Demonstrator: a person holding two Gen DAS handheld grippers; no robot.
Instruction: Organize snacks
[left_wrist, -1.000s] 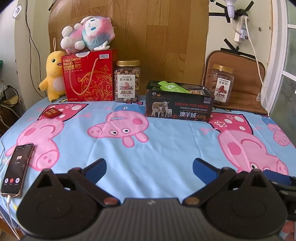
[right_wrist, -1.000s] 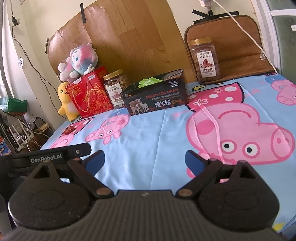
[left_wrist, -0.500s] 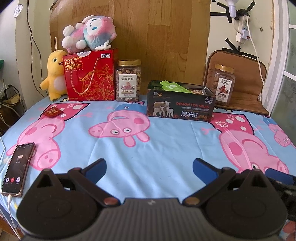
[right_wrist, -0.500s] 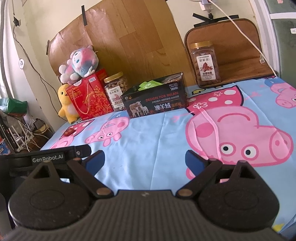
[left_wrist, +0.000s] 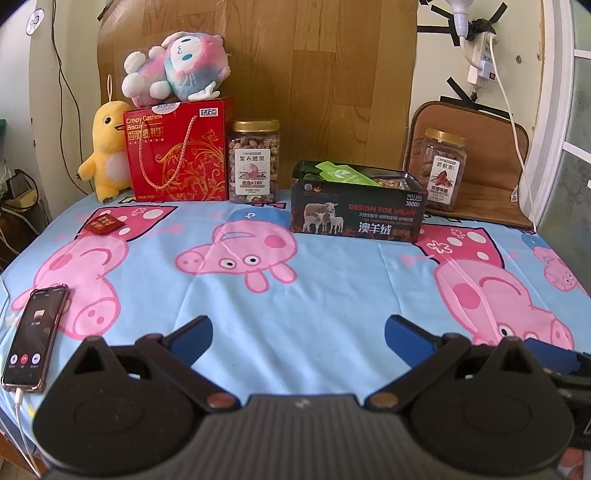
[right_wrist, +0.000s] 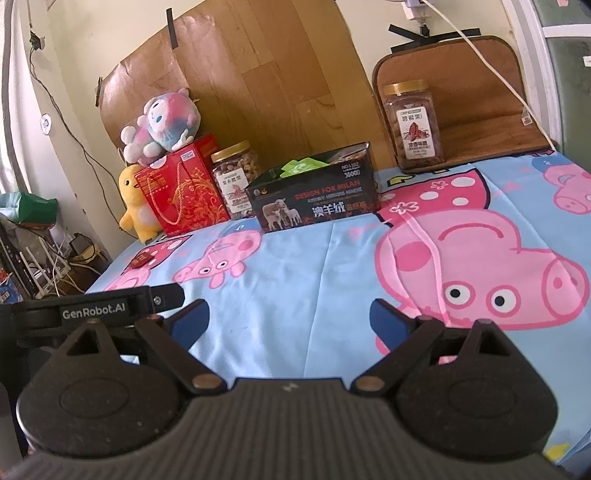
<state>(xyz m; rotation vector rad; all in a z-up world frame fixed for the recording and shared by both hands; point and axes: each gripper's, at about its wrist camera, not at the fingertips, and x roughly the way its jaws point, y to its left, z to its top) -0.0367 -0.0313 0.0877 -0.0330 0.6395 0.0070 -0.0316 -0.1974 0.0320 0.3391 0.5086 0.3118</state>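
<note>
Your left gripper (left_wrist: 297, 332) sits low and level, pointing straight ahead, with its jaws spread wide and nothing between them. Both blue fingertips (left_wrist: 194, 334) angle outward from the black linkage arms, and the gap between them is bare. Your right gripper (right_wrist: 289, 317) is held the same way, jaws parted wide and holding nothing, its blue fingertips (right_wrist: 384, 316) clear of any contact. From the right wrist view, the body of your left gripper (right_wrist: 92, 309) shows just beside the right one, on its left, at about the same height.
</note>
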